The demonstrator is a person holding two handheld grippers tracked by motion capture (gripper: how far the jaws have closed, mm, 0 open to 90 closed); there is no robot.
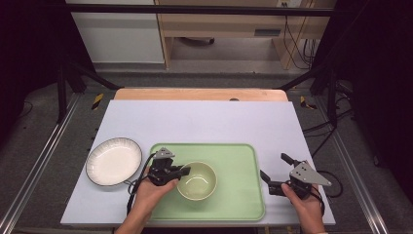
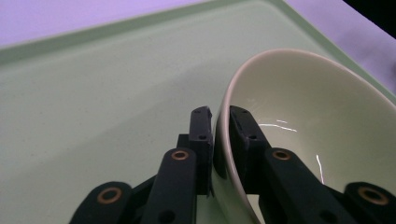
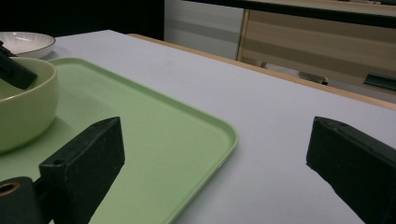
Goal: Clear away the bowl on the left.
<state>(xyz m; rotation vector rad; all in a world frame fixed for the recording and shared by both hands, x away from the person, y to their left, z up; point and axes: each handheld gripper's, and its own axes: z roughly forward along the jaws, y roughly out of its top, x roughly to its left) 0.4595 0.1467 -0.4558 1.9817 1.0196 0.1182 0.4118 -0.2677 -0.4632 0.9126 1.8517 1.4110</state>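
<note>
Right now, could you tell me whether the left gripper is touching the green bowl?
Touching: the left gripper view shows the left gripper pinching the green bowl at its rim, one jaw inside, one outside.

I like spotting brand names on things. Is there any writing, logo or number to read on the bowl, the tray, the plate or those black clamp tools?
None can be read.
Bowl: plain pale green, no print.
Tray: plain green.
Plate: white with a dark rim line, no writing.
Left gripper and right gripper: no legible marks.
A small panel on the cabinet behind the table is too blurred to read.
</note>
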